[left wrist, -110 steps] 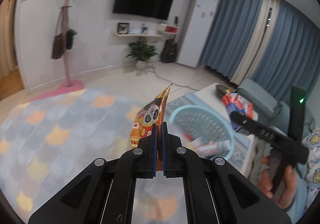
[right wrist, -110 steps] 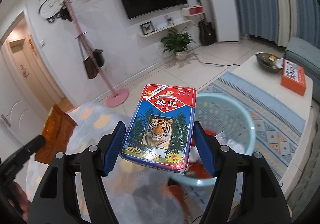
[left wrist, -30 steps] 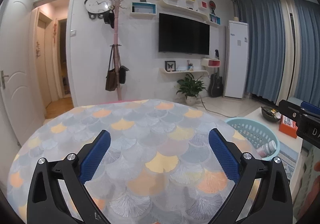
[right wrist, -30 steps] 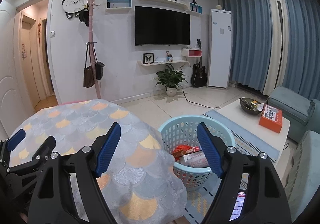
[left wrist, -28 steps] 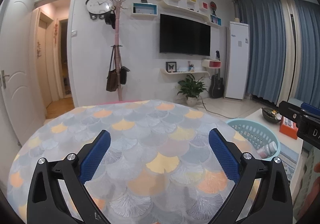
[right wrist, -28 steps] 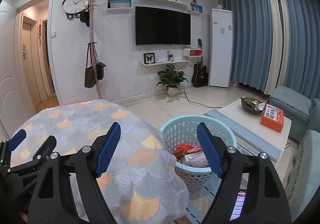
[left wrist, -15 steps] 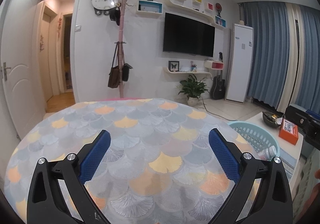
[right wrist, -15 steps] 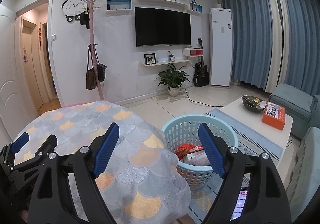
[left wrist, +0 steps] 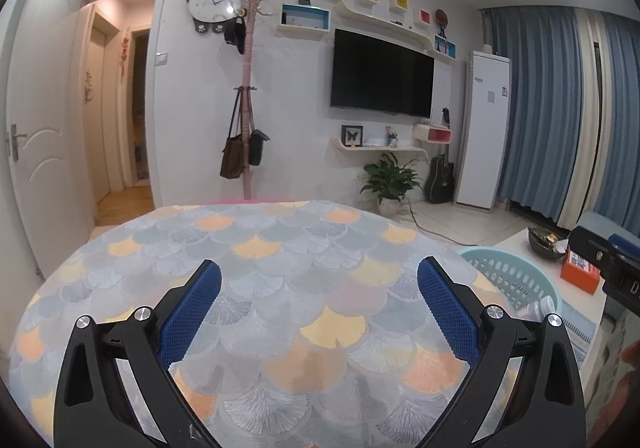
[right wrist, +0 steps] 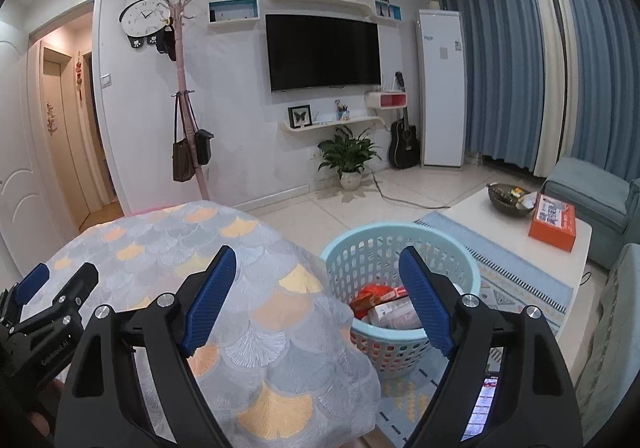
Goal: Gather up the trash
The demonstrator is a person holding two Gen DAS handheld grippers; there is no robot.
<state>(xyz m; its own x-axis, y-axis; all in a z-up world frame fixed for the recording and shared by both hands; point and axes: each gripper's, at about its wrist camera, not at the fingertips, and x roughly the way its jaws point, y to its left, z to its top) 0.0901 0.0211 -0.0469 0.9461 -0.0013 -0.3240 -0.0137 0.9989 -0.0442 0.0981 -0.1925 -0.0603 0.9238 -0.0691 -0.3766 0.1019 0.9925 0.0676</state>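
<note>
While both claws gape, trash [right wrist: 390, 310] lies flat in basket [right wrist: 400, 244].

Round table [left wrist: 280, 288]: scale-pattern cloth [right wrist: 260, 328] only.

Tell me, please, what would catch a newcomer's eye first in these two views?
Probably the round table under its scallop-patterned cloth of grey and orange, filling the foreground beneath both open grippers' blue-padded fingers. Next, the light blue laundry basket on the floor to the table's right, with red and white packaging inside. Behind, the black television dominates the white wall, a panda-shaped clock to its left.
</note>
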